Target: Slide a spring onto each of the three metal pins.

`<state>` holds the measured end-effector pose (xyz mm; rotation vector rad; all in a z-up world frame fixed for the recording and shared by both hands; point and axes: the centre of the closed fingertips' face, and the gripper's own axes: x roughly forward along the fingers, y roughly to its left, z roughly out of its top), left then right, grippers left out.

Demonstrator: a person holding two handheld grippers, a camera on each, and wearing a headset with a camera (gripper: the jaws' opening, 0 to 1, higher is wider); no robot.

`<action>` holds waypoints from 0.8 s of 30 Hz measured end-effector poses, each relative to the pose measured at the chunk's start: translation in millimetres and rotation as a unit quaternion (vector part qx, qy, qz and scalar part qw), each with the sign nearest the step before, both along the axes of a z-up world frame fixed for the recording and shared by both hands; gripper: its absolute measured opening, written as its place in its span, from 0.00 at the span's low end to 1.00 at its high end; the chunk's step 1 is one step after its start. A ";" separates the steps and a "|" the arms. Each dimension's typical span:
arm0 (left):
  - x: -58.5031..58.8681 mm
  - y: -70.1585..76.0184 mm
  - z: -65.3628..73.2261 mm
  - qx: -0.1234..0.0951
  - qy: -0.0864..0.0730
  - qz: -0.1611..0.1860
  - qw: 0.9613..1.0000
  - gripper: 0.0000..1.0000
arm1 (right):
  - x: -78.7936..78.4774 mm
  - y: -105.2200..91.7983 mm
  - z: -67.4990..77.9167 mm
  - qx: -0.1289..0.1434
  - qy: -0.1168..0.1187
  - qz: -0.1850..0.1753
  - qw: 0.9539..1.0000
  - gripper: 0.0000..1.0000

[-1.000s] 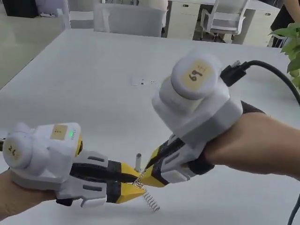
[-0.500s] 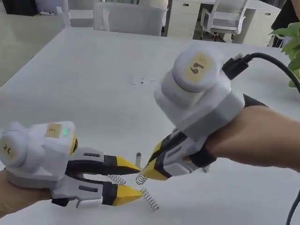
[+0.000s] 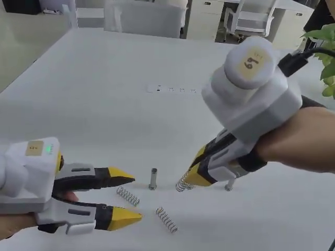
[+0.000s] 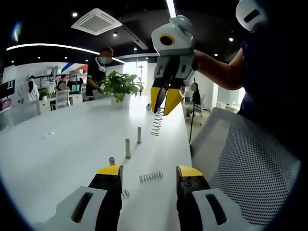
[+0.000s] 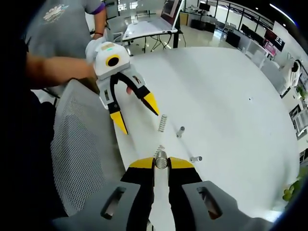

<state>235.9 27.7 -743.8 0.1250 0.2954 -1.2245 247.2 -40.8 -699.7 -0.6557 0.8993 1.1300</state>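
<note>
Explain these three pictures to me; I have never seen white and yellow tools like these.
There is no robot here. A person holds a hand tool in each hand, each with a white body and two black, yellow-tipped jaws that pinch. One picture comes from a camera on the person's head, looking down. The other two come from a camera riding on each tool, looking along its jaws. On the white table stand three short metal pins, and two loose coiled wire springs lie near them. The right gripper is shut on a third spring, which hangs from its tips. The left gripper is open and holds nothing.
</note>
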 end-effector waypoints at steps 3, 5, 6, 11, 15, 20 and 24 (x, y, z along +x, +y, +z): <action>0.7 3.2 -2.7 0.000 0.001 0.008 1.000 0.42 | 3.6 -6.2 0.1 -0.004 -0.002 -0.007 1.000 0.07; 2.1 5.3 -4.8 -0.001 0.002 0.015 1.000 0.45 | 6.9 -11.0 0.2 -0.007 -0.005 -0.013 1.000 0.07; 3.0 6.4 -6.1 0.000 0.002 0.019 1.000 0.46 | 8.7 -14.5 0.5 -0.009 -0.006 -0.016 1.000 0.07; 5.2 9.5 -8.0 0.000 0.003 0.031 1.000 0.52 | 18.4 -27.5 4.5 -0.015 -0.013 -0.031 0.999 0.07; 6.2 12.5 -10.1 -0.003 0.005 0.041 0.999 0.54 | 29.2 -39.7 7.1 -0.021 -0.016 -0.044 0.999 0.07; 6.9 13.9 -11.0 -0.004 0.006 0.047 0.999 0.57 | 38.1 -51.7 10.0 -0.034 -0.018 -0.053 0.998 0.07; 7.0 14.1 -12.0 -0.004 0.007 0.050 0.999 0.59 | 49.4 -64.3 11.7 -0.042 -0.022 -0.066 0.997 0.07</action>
